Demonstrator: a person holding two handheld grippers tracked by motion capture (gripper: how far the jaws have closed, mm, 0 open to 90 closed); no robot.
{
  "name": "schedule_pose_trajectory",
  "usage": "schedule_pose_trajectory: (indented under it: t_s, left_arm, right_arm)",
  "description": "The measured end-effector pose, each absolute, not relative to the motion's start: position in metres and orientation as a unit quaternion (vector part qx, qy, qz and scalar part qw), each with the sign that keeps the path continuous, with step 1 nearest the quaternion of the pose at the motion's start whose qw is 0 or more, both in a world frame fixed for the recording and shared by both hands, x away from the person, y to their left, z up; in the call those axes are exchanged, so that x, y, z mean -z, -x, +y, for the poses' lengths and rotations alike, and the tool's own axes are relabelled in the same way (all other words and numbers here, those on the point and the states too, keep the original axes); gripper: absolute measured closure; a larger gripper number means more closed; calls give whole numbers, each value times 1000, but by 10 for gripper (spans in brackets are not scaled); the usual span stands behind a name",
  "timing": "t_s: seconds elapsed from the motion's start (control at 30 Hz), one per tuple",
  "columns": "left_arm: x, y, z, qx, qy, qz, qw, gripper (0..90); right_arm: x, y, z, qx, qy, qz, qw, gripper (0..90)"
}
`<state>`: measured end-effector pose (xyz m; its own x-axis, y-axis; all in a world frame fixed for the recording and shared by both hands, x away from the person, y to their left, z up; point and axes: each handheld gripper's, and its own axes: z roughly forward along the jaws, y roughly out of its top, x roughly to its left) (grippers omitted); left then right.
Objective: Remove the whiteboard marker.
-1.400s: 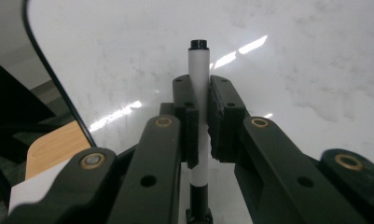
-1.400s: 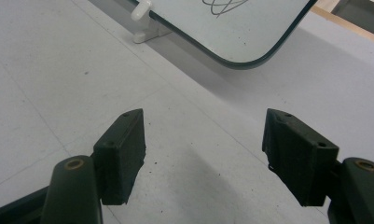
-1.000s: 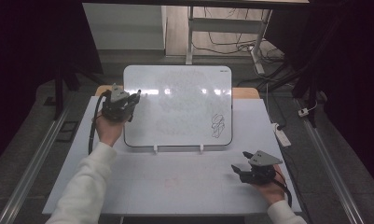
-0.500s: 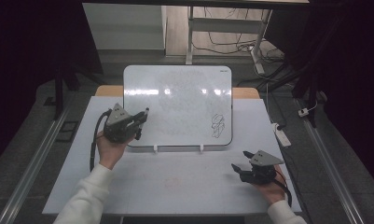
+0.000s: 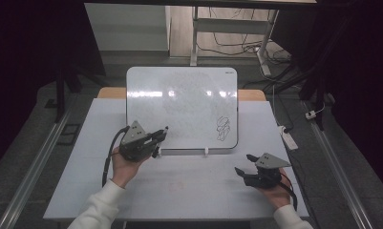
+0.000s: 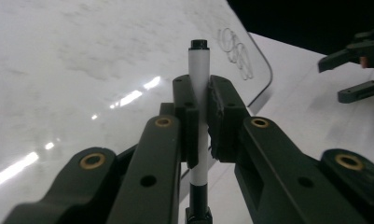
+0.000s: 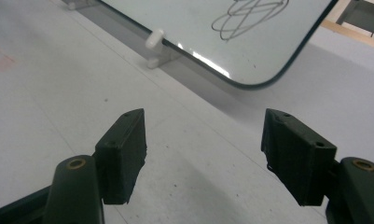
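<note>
A white marker point(image 6: 198, 70) with a black end stands upright between the jaws of my left gripper point(image 6: 199, 100), which is shut on its barrel. In the high view this gripper point(image 5: 158, 137) hovers over the lower left edge of the whiteboard point(image 5: 182, 102), and the marker point(image 5: 164, 130) points up and to the right. A black scribble point(image 5: 223, 128) marks the board's lower right corner. My right gripper point(image 5: 242, 172) rests low on the table at the front right, open, with nothing between its jaws point(image 7: 203, 144). Ahead of it lie the board's rounded corner point(image 7: 250, 70) and the scribble point(image 7: 250, 14).
The board leans on small white pegs point(image 7: 155, 39) along its front edge. It stands on a white tabletop point(image 5: 194, 186) with bare room in front. A white power strip point(image 5: 289, 138) lies at the table's right edge. Cables and a metal frame point(image 5: 227, 33) sit on the floor beyond.
My left gripper has carried the marker from the board's upper left down to its lower left edge, nearer the person. The right gripper has stayed put.
</note>
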<state>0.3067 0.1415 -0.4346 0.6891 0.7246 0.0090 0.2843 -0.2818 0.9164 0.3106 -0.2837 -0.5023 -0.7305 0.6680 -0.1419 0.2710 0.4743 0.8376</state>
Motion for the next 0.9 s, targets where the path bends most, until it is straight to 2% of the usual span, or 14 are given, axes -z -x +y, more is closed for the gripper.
schedule_pose_trajectory:
  t_s: [0.43, 0.67, 0.9]
  left_arm:
    - [441, -295, 92, -184, -790, 283, 512, 821]
    - [445, -291, 74, -173, -793, 272, 517, 821]
    - [447, -292, 63, -165, -792, 269, 523, 821]
  right_arm:
    - [491, -305, -252, -457, -279, 822, 192, 299]
    - [487, -304, -231, -481, -277, 819, 141, 320]
    - [484, -302, -208, -491, -271, 820, 115, 331]
